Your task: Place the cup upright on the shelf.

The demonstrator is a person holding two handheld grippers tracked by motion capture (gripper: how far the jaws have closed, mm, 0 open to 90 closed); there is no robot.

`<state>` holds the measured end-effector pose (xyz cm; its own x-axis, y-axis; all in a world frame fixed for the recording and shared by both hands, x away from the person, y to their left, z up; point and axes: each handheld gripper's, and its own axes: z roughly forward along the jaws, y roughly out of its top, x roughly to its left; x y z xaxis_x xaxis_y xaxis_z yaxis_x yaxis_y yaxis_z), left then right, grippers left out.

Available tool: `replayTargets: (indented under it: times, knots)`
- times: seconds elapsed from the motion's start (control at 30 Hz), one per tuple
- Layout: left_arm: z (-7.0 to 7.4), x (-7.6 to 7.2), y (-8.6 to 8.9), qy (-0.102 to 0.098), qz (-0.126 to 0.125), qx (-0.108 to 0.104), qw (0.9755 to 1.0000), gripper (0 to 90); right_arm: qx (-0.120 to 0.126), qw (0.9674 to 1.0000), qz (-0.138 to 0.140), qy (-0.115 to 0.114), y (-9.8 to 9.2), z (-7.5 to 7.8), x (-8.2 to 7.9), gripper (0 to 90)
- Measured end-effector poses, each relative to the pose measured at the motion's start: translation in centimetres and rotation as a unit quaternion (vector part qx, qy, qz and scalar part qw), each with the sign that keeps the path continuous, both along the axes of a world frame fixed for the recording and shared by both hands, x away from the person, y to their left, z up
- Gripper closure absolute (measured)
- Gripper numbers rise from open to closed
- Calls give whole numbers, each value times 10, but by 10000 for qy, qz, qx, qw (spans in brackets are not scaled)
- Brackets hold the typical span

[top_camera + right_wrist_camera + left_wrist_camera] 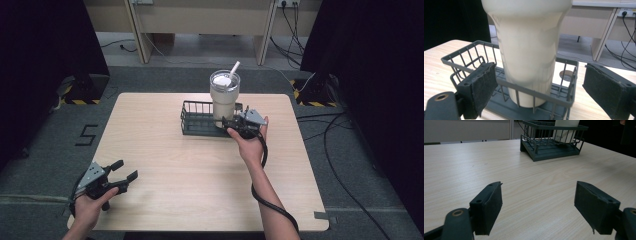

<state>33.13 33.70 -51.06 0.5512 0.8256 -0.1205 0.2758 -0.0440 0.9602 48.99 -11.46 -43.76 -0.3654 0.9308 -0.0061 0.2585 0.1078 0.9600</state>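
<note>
Down at the table's (165, 150) near left corner, the left gripper (124, 171) rests in the person's left hand (90, 207), released, its jaws spread wide with nothing between them. In the left gripper view its two black pads (489, 206) frame bare pale wood, and the rack (549, 147) sits well ahead of them, up near the far side of the tabletop. A grey three-cornered plate (91, 173) tops this gripper in the high view.

Toward the middle of the far half stands the rack (195, 120), a dark wire basket with a solid floor. The cup (224, 97), a tall cream tumbler, stands upright in the rack's right end, a white straw (234, 68) leaning out of its lid toward the right.

Just right of the rack, the right gripper (231, 123) is held in the right hand (252, 142), pointed at the cup's base. It too is unclenched: in the right gripper view its jaws stand wide apart on either side of the cup (529, 50), the left pad (482, 86) over the rack's near rail (531, 90), the right pad outside the rack's end, neither one touching the cup. A black cable (265, 197) trails back along the right forearm to the near edge.
</note>
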Motion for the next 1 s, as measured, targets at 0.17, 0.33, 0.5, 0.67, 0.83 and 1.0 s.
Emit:
replayTargets:
  times: [0.17, 0.33, 0.5, 0.67, 0.83, 1.0]
  knots:
    - [0, 0, 0, -1, 6, 3, 10000, 219, -25, 10000, 7, 54, -6, 1, -8, 122]
    - [0, 0, 0, 5, 9, -1, 10000, 219, -27, 10000, -11, 71, -11, 1, -16, 123]
    - [0, 0, 0, 9, 12, -2, 10000, 219, -50, 9999, -23, 102, -19, 0, -24, 129]
    - [0, 0, 0, 15, 17, -2, 10000, 218, -53, 9999, -29, 122, -26, -2, -33, 131]
    - [-1, 0, 0, 18, 17, -5, 10000, 219, -48, 9999, -60, 129, -33, -4, -45, 133]
    - [-1, -1, -1, 17, 23, -4, 10000, 218, -33, 9999, -96, 133, -41, -6, -55, 135]
